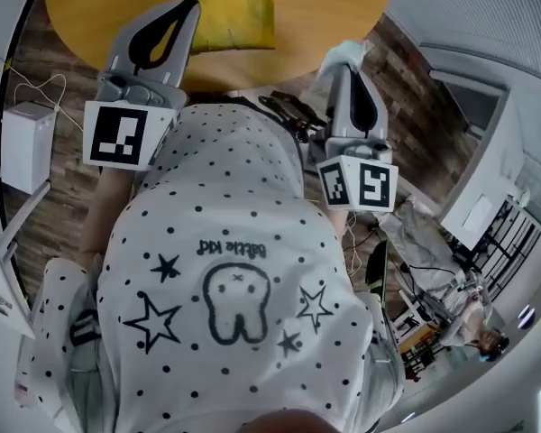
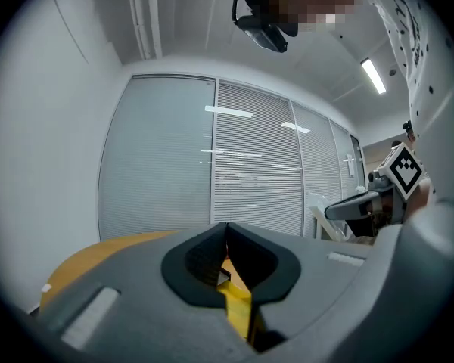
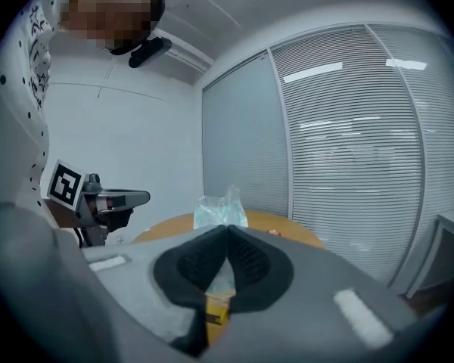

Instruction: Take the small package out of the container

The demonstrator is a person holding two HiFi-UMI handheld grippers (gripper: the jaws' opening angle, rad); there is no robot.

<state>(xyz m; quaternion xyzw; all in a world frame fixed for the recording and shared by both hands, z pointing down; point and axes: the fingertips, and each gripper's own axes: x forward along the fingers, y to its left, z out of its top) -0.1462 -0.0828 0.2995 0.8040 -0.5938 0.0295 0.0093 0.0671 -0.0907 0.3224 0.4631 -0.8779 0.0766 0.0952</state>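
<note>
bearing a yellow container [image 1: 230, 7], round wooden table [image 1: 325, 16] stands on plank floor [image 1: 406, 61].

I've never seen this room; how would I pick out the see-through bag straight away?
Find the round wooden table at the top of the head view. At its right edge sits the clear plastic bag. Unlike the opaque yellow container nearer the table's middle, it is see-through, pale and crumpled into a peak.
</note>
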